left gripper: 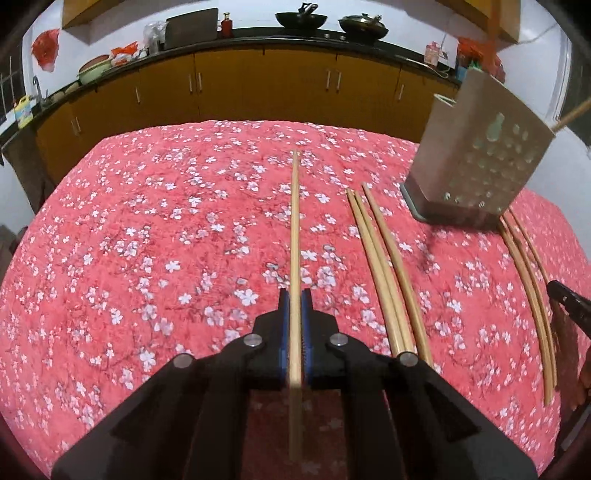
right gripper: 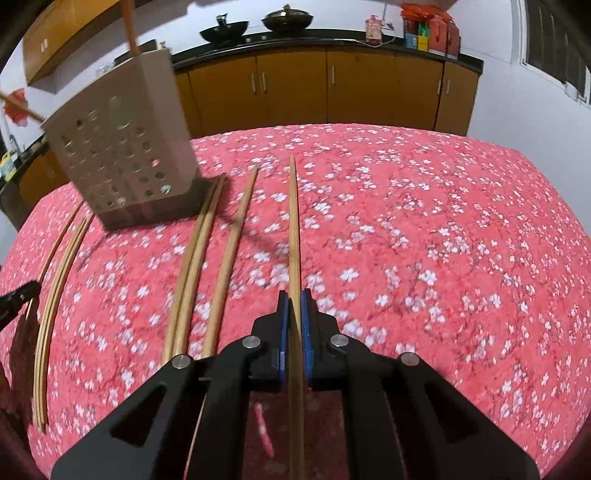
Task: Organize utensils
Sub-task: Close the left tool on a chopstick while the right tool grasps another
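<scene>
Each gripper is clenched on one chopstick: the left gripper (left gripper: 294, 301) holds its chopstick (left gripper: 295, 229) and the right gripper (right gripper: 294, 301) its own (right gripper: 293, 229), both pointing forward over the desk. More chopsticks (left gripper: 384, 269) lie on the pink floral cloth (left gripper: 166, 229) beside a perforated holder (left gripper: 476, 155). Behind stand yellow cabinets (right gripper: 332, 88) and woks (right gripper: 255, 26); no writing is legible.

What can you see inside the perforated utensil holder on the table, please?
Two chopsticks poke out of the top of the utensil holder. Through its side holes only dim, pale patches show; its walls hide the lower chopstick ends and anything else inside.
</scene>
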{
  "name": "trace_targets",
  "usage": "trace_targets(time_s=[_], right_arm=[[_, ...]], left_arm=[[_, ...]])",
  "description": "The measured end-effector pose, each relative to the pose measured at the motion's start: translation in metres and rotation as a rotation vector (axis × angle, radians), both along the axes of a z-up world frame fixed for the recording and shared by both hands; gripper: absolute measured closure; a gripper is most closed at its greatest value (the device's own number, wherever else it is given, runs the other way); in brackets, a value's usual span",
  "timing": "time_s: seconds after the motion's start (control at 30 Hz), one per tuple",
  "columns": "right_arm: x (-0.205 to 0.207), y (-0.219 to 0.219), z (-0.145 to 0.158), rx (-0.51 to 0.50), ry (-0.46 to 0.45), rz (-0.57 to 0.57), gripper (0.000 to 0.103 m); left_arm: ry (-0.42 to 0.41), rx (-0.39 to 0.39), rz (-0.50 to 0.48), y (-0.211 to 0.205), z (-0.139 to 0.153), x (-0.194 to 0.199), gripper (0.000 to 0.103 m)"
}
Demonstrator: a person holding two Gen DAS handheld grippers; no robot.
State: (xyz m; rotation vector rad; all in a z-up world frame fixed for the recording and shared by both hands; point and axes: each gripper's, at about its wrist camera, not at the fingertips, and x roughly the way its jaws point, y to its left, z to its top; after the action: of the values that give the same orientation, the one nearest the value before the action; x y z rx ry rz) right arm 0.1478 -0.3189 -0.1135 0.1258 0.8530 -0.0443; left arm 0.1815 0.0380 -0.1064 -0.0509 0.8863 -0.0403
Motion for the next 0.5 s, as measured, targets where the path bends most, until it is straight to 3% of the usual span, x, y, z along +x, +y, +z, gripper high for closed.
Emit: trace_targets(time_s=[0.5], right_arm=[[0.0009, -0.0051, -0.0026, 0.030, -0.003, -0.003, 0.095]], left_arm=[[-0.001, -0.034, 0.002, 0.0061, 0.0006, -0.0039, 0.094]])
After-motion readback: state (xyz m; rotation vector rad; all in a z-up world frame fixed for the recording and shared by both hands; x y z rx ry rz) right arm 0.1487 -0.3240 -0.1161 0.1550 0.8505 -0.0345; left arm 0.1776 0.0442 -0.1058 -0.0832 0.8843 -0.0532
